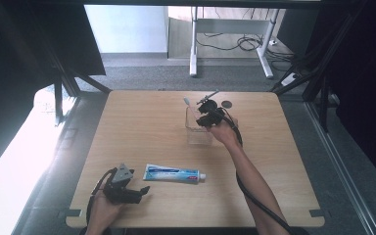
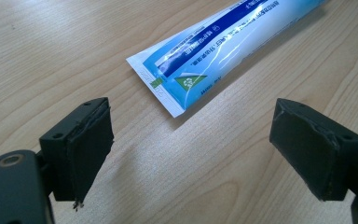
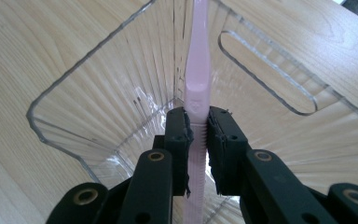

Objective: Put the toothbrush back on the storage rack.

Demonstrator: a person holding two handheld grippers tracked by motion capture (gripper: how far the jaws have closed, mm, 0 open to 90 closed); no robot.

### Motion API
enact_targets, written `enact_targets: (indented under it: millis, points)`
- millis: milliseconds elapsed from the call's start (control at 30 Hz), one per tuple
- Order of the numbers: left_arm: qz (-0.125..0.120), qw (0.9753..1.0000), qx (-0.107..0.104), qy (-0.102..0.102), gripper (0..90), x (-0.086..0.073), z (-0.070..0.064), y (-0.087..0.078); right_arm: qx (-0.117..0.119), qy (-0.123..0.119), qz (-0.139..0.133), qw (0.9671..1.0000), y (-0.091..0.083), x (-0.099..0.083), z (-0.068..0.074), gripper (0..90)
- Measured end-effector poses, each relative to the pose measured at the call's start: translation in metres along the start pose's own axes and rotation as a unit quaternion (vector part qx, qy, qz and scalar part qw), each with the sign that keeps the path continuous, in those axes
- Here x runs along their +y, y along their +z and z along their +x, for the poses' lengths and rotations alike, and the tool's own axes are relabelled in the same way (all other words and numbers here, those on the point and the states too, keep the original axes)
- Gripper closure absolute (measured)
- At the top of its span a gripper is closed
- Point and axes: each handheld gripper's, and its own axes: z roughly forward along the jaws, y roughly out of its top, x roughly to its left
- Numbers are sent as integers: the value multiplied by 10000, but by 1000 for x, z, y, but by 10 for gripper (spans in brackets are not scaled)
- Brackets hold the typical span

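- Toothbrush [image 3: 198,70], pale pink, stands inside the clear plastic holder [image 3: 88,93] at the upper middle of the high view; its white head [image 1: 187,101] sticks up above the holder's rim.
- Right gripper [image 3: 198,140] has its jaws clamped on the toothbrush handle, in the lower centre of the right gripper view, just over the holder's opening.
- Holder [image 1: 196,133] rests on the wooden table [image 1: 142,122], with the right hand [image 1: 223,132] just beside it.
- Left gripper [image 2: 191,149] sits low in the lower left of the high view, jaws spread wide with nothing between them.
- Toothpaste tube [image 2: 223,51], blue and white, lies flat on the table; its crimped end is near the left gripper's jaws but apart from them.
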Motion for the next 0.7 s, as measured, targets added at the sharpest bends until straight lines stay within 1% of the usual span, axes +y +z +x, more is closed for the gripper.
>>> enact_targets:
  millis: [67,133,167,200,367,433,567,700]
  points:
    - [1,10000,-1,-2,136,0,0,0,-8,-32,40,10000,0,0,0,779]
    - [5,10000,-2,3,136,0,0,0,-25,-39,179,9998,1,2,0,776]
    - [5,10000,-2,3,136,0,0,0,-25,-39,179,9998,1,2,0,776]
    - [6,10000,-5,2,136,0,0,0,-60,-67,362,9993,3,2,-1,776]
    - [7,10000,-3,-2,136,0,0,0,-53,-28,412,9991,4,1,-3,776]
    - [9,10000,-5,3,136,0,0,0,9,26,425,9991,4,1,-4,769]
    - [16,10000,-9,4,136,0,0,1,16,-8,452,9990,4,1,-4,758]
    - [6,10000,-3,-3,136,0,0,0,37,4,408,9992,3,1,-3,749]
